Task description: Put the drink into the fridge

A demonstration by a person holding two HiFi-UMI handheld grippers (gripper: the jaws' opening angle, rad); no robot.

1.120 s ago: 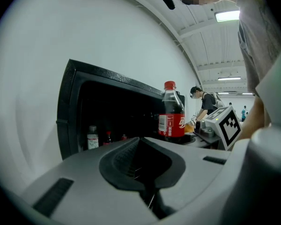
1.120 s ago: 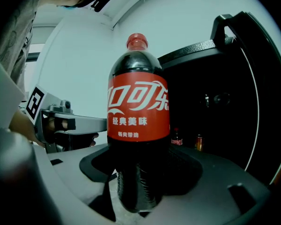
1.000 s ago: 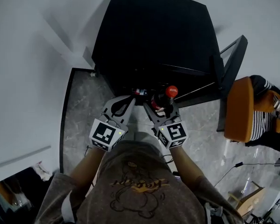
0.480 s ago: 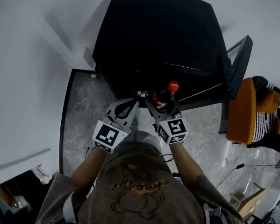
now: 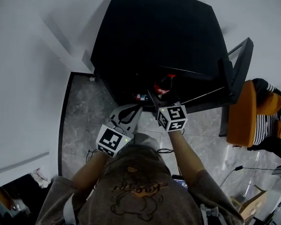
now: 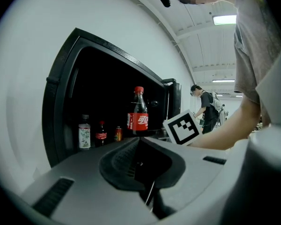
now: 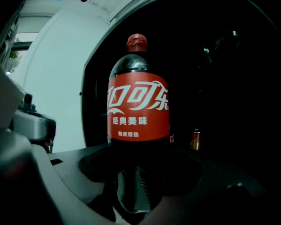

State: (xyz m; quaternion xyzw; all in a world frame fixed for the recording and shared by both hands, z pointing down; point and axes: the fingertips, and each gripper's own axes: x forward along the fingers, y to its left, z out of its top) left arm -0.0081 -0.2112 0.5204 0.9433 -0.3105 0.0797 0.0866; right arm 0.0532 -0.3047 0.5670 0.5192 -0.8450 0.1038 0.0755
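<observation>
- A person looks down at a black fridge [image 5: 154, 36] that stands against a white wall, its door [image 5: 236, 74] swung open to the right.
- The right gripper [image 7: 138, 172] pinches a cola bottle [image 7: 138, 121] low on its body, one jaw on each side.
- The bottle is upright, with a red cap and a red label with white lettering.
- In the head view the bottle sits at the mouth of the fridge, its cap just under the front edge of the fridge top.
- No view shows whether the bottle's base rests on a shelf.
- The left gripper [image 6: 139, 142] is empty, with its jaws pressed together at the tips.
- It sits lower and to the left of the right gripper, outside the fridge, pointing towards the opening.
- From the left gripper view the held bottle stands in front of the dark interior, with the right gripper's marker cube [image 6: 182, 128] just to its right.
- Three drinks stand in a row deep inside the fridge: a pale-labelled bottle [image 6: 84, 132], a small cola bottle [image 6: 101, 134] and a can [image 6: 118, 134].
- The can also shows in the right gripper view, to the right of the held bottle.
- A grey marbled floor [image 5: 84, 111] lies in front of the fridge.
- A bystander [image 6: 203, 108] stands in the far background of the left gripper view, beyond the door.
</observation>
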